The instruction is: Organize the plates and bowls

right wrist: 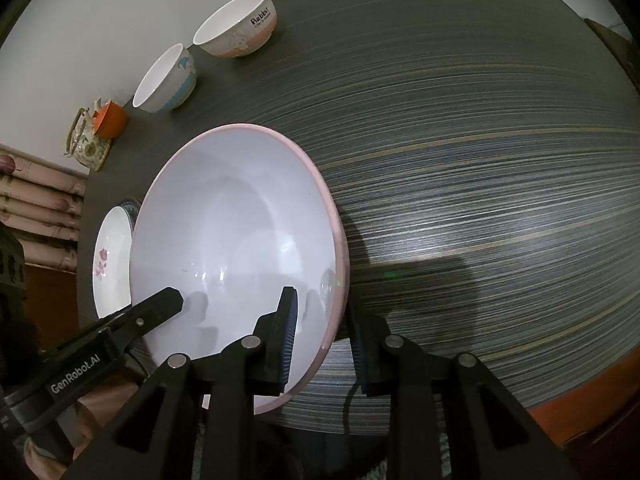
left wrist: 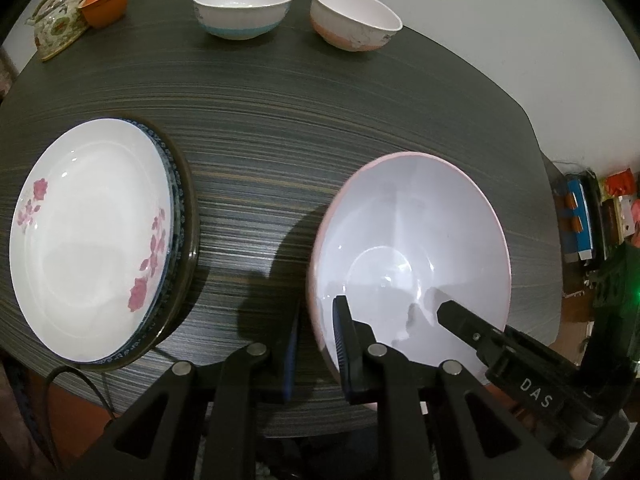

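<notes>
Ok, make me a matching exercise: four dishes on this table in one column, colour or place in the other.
1. big bowl
2. flowered plate
3. rabbit bowl
4. small cup

a. orange, far corner
b. pink rim, a gripper at each side
c. on top of a blue-patterned plate
d. peach band at its base

Pairs: 1-b, 2-c, 3-d, 4-a

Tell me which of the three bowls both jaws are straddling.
The large pink-rimmed bowl nearest the table's front edge; each gripper has one finger inside its rim, one outside. The blue-banded bowl and the pink-banded bowl sit untouched at the far edge.
</notes>
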`<move>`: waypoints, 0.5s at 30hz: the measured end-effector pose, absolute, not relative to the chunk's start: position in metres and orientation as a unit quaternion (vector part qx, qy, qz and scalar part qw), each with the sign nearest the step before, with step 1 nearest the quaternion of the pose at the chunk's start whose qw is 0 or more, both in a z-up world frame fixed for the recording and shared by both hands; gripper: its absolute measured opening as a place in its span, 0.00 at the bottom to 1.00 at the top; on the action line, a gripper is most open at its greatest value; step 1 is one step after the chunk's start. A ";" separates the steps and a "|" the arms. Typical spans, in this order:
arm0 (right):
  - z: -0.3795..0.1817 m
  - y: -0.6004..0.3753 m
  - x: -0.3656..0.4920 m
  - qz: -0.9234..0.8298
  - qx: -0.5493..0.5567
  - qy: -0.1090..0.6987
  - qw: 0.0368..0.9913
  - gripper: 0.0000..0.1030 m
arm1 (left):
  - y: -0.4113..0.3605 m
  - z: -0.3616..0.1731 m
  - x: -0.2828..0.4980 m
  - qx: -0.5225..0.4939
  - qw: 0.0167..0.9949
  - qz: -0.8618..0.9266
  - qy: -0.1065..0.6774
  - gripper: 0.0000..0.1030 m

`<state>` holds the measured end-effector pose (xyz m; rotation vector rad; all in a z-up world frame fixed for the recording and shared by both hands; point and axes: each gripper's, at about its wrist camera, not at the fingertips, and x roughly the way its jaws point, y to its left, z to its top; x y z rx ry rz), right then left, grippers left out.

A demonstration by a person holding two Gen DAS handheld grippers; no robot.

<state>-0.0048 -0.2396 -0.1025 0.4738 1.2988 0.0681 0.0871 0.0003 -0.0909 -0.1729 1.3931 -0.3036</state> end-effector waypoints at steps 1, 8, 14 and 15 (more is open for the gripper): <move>-0.102 -0.239 -0.005 0.032 0.219 0.598 0.770 0.27 | 0.002 -0.091 0.087 -0.081 0.753 -0.138 0.638 0.16; -0.099 -0.241 -0.005 0.027 0.215 0.593 0.775 0.38 | 0.003 -0.091 0.090 -0.082 0.754 -0.136 0.638 0.19; -0.093 -0.239 0.000 0.021 0.207 0.587 0.782 0.44 | 0.005 -0.087 0.090 -0.086 0.760 -0.131 0.631 0.28; -0.092 -0.238 0.001 0.020 0.204 0.586 0.784 0.48 | 0.006 -0.086 0.090 -0.087 0.761 -0.130 0.630 0.30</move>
